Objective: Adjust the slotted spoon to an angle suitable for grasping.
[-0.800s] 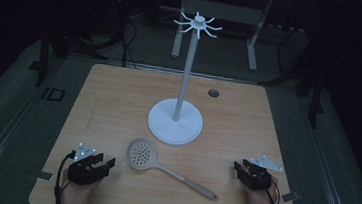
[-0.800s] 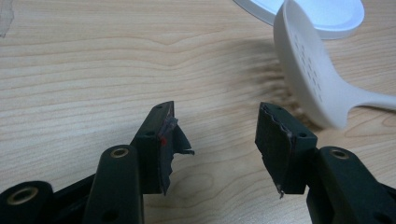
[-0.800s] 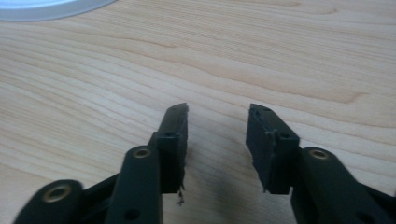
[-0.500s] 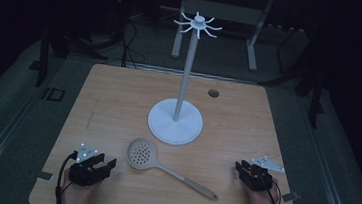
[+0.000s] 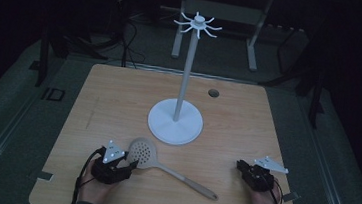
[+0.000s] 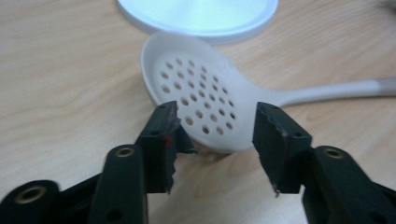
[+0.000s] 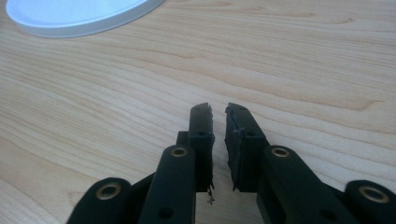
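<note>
The wooden surface (image 5: 246, 128) carries everything here, a pale board with a small dark round hole (image 5: 213, 92) near its far edge. On its middle stands the white utensil stand (image 5: 176, 124), a round flat base with a thin upright pole that ends in a ring of short hooks at the top. Just in front of the base lies the white slotted spoon (image 5: 143, 152), its perforated round head toward the person's left and its long handle running off toward the near right, flat on the wood. The left gripper (image 5: 130, 164) sits low at the near left corner with its fingers (image 6: 163, 135) spread apart on either side of the near rim of the spoon's head; in the left gripper view the rim lies between them, but whether the pads touch it cannot be told. The right gripper (image 5: 240, 164) rests at the near right, well apart from the spoon, its fingers (image 7: 201, 135) drawn almost together over bare wood with nothing between them.
</note>
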The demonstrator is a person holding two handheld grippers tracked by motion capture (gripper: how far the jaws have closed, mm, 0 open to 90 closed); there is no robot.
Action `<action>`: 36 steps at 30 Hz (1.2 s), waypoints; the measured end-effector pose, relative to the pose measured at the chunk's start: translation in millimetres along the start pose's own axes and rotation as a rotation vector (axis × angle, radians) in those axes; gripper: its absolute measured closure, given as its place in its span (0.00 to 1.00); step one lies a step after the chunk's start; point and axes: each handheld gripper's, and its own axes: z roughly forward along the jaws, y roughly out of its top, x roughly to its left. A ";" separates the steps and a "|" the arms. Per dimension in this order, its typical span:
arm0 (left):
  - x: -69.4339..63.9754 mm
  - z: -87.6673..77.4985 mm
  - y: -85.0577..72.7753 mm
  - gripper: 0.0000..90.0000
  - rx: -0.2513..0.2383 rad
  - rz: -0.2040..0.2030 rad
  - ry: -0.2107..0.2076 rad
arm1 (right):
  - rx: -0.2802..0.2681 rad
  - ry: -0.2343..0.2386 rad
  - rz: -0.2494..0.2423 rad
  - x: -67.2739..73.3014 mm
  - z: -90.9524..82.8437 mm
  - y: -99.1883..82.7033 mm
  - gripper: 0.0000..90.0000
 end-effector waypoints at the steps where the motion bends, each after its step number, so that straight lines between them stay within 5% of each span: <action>1: -1.8 0.7 2.8 0.56 -0.003 0.011 0.013 | 0.001 -0.002 0.003 -0.2 0.1 -0.1 0.88; 8: -6.1 1.0 15.2 0.60 -0.015 0.032 0.022 | -0.004 -0.017 0.009 -1.5 -0.8 -0.5 0.85; 16: -24.4 13.7 22.9 0.62 0.011 0.092 -0.053 | -0.010 -0.018 0.012 -1.3 -1.9 -0.4 0.84; 22: -48.8 31.5 29.8 0.78 0.030 0.188 -0.117 | -0.011 -0.021 0.013 -2.1 -2.6 -0.5 0.84; 28: -74.7 52.0 32.7 0.94 0.075 0.243 -0.193 | -0.009 -0.029 0.013 -2.7 -3.8 -0.9 0.83; 36: -101.8 68.2 30.9 0.97 0.118 0.294 -0.286 | -0.005 -0.040 0.015 -3.9 -3.8 -1.4 0.82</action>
